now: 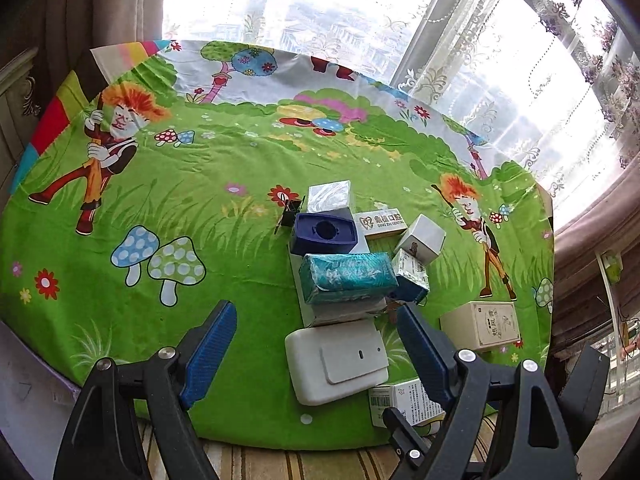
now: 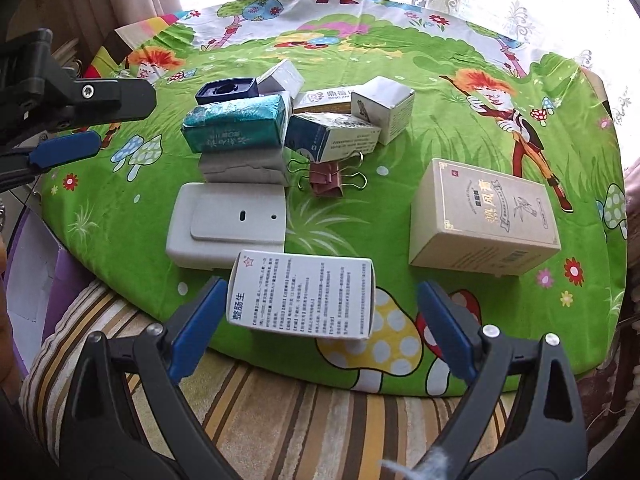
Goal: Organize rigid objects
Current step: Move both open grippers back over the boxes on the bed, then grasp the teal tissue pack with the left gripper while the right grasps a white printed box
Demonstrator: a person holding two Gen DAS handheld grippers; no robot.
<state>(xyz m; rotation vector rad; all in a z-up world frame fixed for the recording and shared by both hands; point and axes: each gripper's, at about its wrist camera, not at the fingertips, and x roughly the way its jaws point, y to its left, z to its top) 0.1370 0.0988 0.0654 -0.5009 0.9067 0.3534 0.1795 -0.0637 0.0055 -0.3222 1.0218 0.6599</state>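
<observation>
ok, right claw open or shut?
Open. The right claw has its blue pads spread wide either side of the white medicine box, not touching it.

On the narrow white box (image 1: 382, 224) at the back of my pile I could read "DING ZHI DENTAL" beneath larger Chinese characters and a small logo. The white medicine box (image 2: 304, 296) nearest my right tool bore "整肠生" in blue along its edge, a red star at one corner, and dense Chinese print too small for me to read. The beige box (image 2: 486, 224) carried gold Chinese lettering I couldn't make out.
</observation>
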